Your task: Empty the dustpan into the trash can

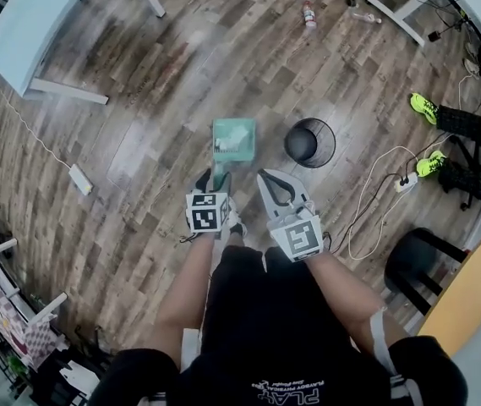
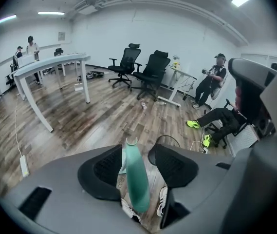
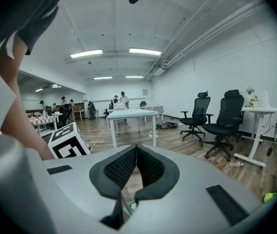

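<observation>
as the dustpan [image 1: 233,139] is pointing away, its handle [image 2: 137,179] is lying between the left gripper [image 1: 214,180] jaws, parted; the right gripper [image 3: 136,152] is sitting closed.

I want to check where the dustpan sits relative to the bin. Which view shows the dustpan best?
The head view: the green dustpan shows nearly whole, beside the trash can. The left gripper view shows only its handle between the open fingers; the right gripper view barely shows it.

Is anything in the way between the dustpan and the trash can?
Nothing visible. Only a strip of bare wood floor separates the dustpan from the trash can, which stands just to its right in the head view.
</observation>
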`<state>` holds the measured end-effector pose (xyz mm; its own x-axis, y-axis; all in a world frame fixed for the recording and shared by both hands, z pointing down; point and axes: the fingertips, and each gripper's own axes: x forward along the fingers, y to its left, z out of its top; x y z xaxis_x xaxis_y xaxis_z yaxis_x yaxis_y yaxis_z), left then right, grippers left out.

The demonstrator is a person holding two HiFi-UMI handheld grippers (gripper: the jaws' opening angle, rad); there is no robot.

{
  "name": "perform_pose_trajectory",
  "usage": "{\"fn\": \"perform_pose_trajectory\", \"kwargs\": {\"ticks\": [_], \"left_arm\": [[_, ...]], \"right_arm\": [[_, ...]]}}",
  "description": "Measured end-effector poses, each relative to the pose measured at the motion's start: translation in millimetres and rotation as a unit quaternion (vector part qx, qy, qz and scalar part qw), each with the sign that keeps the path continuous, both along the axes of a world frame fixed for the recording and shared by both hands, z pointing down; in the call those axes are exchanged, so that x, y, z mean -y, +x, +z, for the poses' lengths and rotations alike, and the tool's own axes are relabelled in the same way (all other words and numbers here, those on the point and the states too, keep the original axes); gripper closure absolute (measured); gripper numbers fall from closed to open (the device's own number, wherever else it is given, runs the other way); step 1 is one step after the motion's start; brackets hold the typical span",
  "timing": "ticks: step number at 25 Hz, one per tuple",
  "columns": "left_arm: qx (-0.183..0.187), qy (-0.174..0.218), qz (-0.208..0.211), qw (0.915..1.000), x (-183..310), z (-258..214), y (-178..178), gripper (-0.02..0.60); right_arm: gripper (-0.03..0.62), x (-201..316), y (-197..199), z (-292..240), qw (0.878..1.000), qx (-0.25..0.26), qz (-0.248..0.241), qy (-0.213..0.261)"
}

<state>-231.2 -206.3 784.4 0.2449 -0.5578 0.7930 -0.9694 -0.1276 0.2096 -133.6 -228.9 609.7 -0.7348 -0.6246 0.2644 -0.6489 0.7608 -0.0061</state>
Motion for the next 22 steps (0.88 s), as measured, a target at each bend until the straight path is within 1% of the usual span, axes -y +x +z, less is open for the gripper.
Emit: {"fn": "perform_pose_trajectory", "kwargs": {"ticks": [3,7,13,17,19,22], "left_arm": [[0.007,-0.024,0.002,0.9997,-2,19,7,0.360],[0.017,-0.049,0.002,0.9986,1,38,8,0.359],[0.019,-0.063,-0.016,0.9977,13,54,5,0.360],[0.004,-0.076,-0.017,0.9969,18,63,10,0.360],[0.007,-0.078,-0.016,0.9968,20,66,11,0.362],[0.016,-0.087,-0.011,0.9961,21,74,12,0.362]], "right_arm": [[0.571,-5,6,12,1.000,-0.010,0.002,-0.007],[0.571,-11,15,28,0.999,-0.021,0.014,-0.034],[0.571,-6,43,55,0.996,-0.024,0.057,-0.070],[0.571,0,69,71,0.990,-0.018,0.101,-0.092],[0.571,4,84,76,0.987,-0.019,0.124,-0.101],[0.571,8,98,82,0.984,-0.027,0.138,-0.105]]}}
